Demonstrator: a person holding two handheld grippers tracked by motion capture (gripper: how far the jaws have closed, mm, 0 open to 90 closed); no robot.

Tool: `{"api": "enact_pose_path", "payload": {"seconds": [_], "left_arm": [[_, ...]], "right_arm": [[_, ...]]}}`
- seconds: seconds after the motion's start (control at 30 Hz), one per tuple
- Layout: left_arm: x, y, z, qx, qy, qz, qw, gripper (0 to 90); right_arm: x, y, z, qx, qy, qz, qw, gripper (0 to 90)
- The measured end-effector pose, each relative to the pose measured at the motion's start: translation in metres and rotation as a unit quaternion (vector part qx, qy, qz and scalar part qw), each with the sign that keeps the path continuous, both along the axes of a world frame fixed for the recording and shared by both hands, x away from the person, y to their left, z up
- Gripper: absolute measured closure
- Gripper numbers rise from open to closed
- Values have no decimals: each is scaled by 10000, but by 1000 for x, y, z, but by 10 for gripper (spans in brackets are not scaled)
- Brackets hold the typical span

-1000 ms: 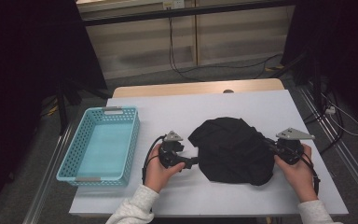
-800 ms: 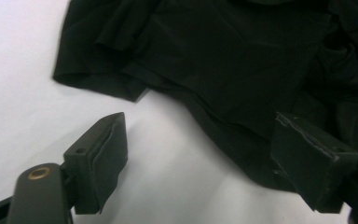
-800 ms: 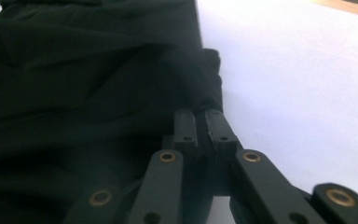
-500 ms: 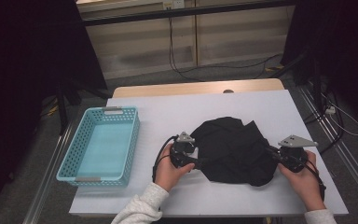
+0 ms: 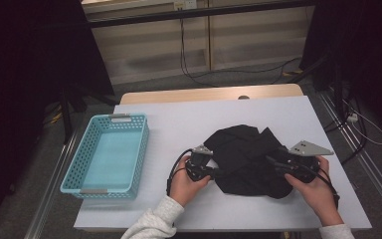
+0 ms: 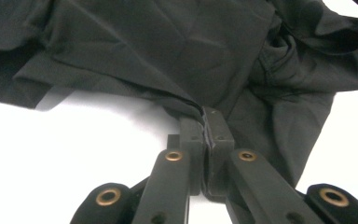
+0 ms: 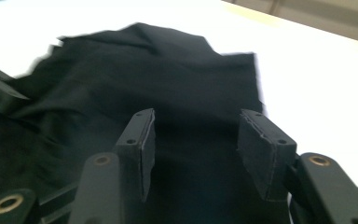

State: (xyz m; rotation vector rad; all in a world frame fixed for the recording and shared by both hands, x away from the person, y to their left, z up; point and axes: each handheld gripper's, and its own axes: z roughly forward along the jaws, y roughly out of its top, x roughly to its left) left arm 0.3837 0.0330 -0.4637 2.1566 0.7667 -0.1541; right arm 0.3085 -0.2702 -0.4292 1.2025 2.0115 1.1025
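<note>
Now my left gripper [image 6: 206, 122] had just closed, its jaws pinching the near edge of the black cloth [image 5: 251, 159] (a thin fold showed between the pads). Beyond it the cloth lay bunched on the white table [image 5: 189, 119]. Opposite, my right gripper [image 7: 196, 149] had been opening, jaws spread above the cloth, gripping nothing. Farther left sat the blue basket [image 5: 74, 172].

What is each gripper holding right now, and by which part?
The left gripper pinches the black cloth by its near edge. The right gripper holds nothing; its jaws have just been opening over the cloth.
</note>
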Motion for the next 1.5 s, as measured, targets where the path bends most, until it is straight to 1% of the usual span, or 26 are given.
{"api": "enact_pose_path", "payload": {"seconds": [0.07, 0.13, 0.2, 0.23, 0.27, 0.3, 0.4, 0.43, 0.47, 0.5, 0.53, 0.63, 0.67, 0.7, 0.77, 0.87, 0.9, 0.93, 0.97, 1.03, 1.07, 1.13, 1.2, 1.27, 1.4, 1.5], "left_arm": [[2, 6, 3, -43, 77, 80, 9999, 891], [5, 16, 10, -127, 166, 163, 9996, 892], [8, 31, 21, -198, 125, 327, 9992, 892], [8, 31, 21, -198, 125, 327, 9992, 893], [10, 39, 26, -221, 116, 386, 9989, 893], [10, 39, 26, -221, 116, 386, 9989, 893], [10, 51, 29, -253, 144, 487, 9984, 893], [10, 51, 29, -253, 144, 487, 9984, 893], [9, 54, 30, -230, 143, 479, 9985, 893], [9, 56, 30, -218, 124, 499, 9984, 893], [8, 58, 31, -202, 138, 480, 9985, 893], [5, 63, 30, -190, 109, 585, 9980, 893], [4, 66, 30, -168, 103, 598, 9980, 893], [4, 66, 30, -168, 103, 598, 9980, 893], [4, 70, 29, -173, 135, 616, 9979, 893], [4, 73, 29, -199, 163, 683, 9973, 893], [4, 74, 29, -211, 158, 695, 9972, 894], [4, 74, 30, -220, 175, 669, 9974, 894], [4, 74, 30, -250, 159, 677, 9973, 894], [5, 74, 31, -306, 173, 625, 9974, 894], [6, 74, 32, -122, 113, 689, 9975, 897], [6, 75, 30, -214, 158, 712, 9971, 896], [8, 75, 29, -179, 173, 739, 9970, 897], [10, 75, 29, -197, 190, 748, 9968, 897], [13, 77, 33, -209, 161, 753, 9968, 898], [16, 84, 38, -226, 110, 878, 9958, 898]], "right_arm": [[1, 5, 0, -34, -21, 70, 10000, 451], [2, 14, 0, -39, -6, 320, 9995, 413], [6, 31, -1, -67, 102, 604, 9981, 344], [6, 31, -1, -67, 102, 604, 9981, 344], [10, 44, -3, -76, 167, 795, 9967, 303], [10, 44, -3, -76, 167, 795, 9967, 303], [19, 73, -6, -234, 195, 1132, 9931, 263], [19, 73, -6, -234, 195, 1132, 9931, 263], [23, 86, -8, -343, 273, 1190, 9919, 304], [23, 86, -8, -343, 273, 1190, 9919, 304], [28, 99, -9, -502, 234, 1300, 9900, 314], [33, 108, -12, -675, 209, 1362, 9882, 384], [37, 114, -15, -862, 207, 1321, 9873, 530], [37, 114, -15, -862, 207, 1321, 9873, 530], [40, 115, -16, -848, 153, 1279, 9880, 664], [44, 113, -21, -827, 293, 1269, 9880, 856], [45, 111, -22, -747, 326, 1251, 9888, 873], [45, 104, -18, -518, 309, 1215, 9908, 881], [44, 100, -14, -439, 252, 1169, 9918, 883], [42, 96, -10, -382, 181, 1144, 9925, 884], [39, 89, -3, -402, 45, 984, 9943, 887], [38, 83, -1, -454, -56, 852, 9953, 887], [37, 70, 1, -191, -39, 711, 9973, 888], [34, 56, 2, -270, -54, 516, 9983, 887], [26, 17, 4, -112, -42, 90, 9999, 888], [23, 6, 5, -65, -90, -35, 9999, 888]]}}
